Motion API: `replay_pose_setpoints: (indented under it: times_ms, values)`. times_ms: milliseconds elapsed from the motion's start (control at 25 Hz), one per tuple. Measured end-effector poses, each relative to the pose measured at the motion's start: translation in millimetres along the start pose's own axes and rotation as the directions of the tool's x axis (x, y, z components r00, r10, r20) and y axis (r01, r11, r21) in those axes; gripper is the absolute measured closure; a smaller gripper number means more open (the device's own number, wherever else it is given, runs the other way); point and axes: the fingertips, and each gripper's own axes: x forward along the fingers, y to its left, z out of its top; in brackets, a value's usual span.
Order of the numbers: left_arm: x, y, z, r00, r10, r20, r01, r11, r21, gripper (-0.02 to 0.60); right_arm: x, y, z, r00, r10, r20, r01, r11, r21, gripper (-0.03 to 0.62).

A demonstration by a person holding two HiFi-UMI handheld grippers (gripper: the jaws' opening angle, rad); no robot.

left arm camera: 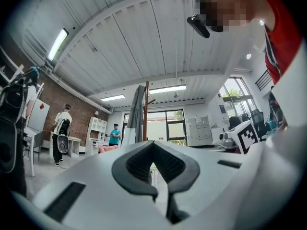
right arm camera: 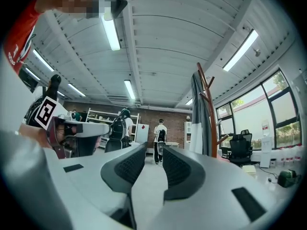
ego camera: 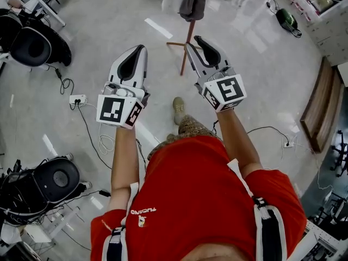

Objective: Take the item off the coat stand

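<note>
A wooden coat stand (ego camera: 188,36) rises from the floor just ahead of me, with a grey garment (ego camera: 192,3) hanging from its top. My left gripper (ego camera: 142,48) is held up left of the stand, its jaws together and nothing between them. My right gripper (ego camera: 193,41) points at the stand's pole, just short of it, with a narrow gap between its jaws and nothing in that gap. In the left gripper view the stand (left arm camera: 146,110) and garment (left arm camera: 135,116) show beyond the gripper (left arm camera: 153,143). In the right gripper view the stand (right arm camera: 210,116) and garment (right arm camera: 196,114) lie right of the gripper (right arm camera: 154,151).
A power strip (ego camera: 78,98) with cables lies on the floor to the left. Black round devices (ego camera: 53,179) stand at the left and upper left (ego camera: 31,45). A wooden bench (ego camera: 321,105) is at the right. People (right arm camera: 159,139) stand near shelves by the far brick wall.
</note>
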Motion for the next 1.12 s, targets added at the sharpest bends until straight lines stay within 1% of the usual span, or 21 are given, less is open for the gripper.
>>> replay_pose_setpoints:
  times_ms: [200,360,480,680,800,960,1120]
  values:
    - [34,28,-12,1.000,-0.012,-0.004,0.012,1.000,0.001,0.572,39,-30,-19,0.997,-0.073,-0.038,0.072,0.997,-0.019,0.427]
    - [72,57,-27,1.000,-0.019,-0.015,0.019,1.000,0.000,0.572,76,-68,-40,0.983,-0.174,-0.061,0.172,0.984,-0.040,0.399]
    - [108,81,-37,0.999,-0.026,-0.020,0.026,1.000,-0.001,0.572,106,-102,-57,0.965,-0.249,-0.080,0.245,0.968,-0.050,0.382]
    - [171,113,-58,0.999,-0.028,-0.037,0.028,1.000,0.004,0.572,156,-160,-92,0.931,-0.345,-0.123,0.339,0.938,-0.066,0.361]
    - [206,127,-76,0.998,-0.030,-0.059,0.031,0.999,0.016,0.572,186,-189,-116,0.914,-0.373,-0.158,0.368,0.928,-0.067,0.349]
    - [248,149,-99,0.996,-0.025,-0.090,0.027,1.000,0.011,0.572,220,-223,-146,0.888,-0.414,-0.200,0.408,0.910,-0.072,0.338]
    - [276,163,-111,0.993,-0.047,-0.112,0.046,0.999,-0.006,0.572,239,-247,-182,0.845,-0.457,-0.278,0.467,0.883,-0.031,0.332]
